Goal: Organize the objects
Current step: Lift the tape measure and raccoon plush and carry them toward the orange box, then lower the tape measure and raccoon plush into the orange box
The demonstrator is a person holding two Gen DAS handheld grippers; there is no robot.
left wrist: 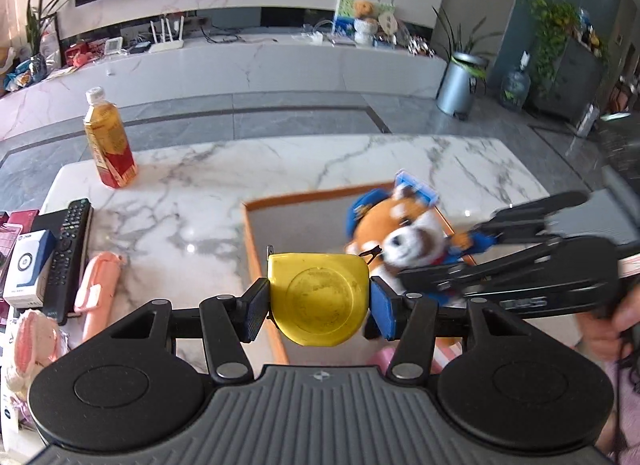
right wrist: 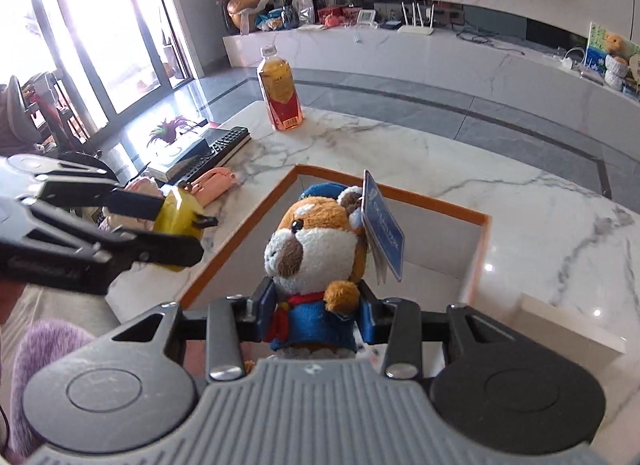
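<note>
Plainly both grippers carry loads toward the orange-rimmed tray, presumably the collecting spot: the left gripper clamps a yellow tape measure over the tray's near left edge, and the right gripper squeezes a plush dog by its blue torso above the tray floor. The dog's legs hide behind the gripper body, and its hang tag print is unreadable

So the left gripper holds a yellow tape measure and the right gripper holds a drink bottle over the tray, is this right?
Not quite. The right gripper holds a plush dog, not a bottle; the right wrist view shows it. The bottle stands on the table. The left gripper does hold the yellow tape measure, by the tray.
</note>
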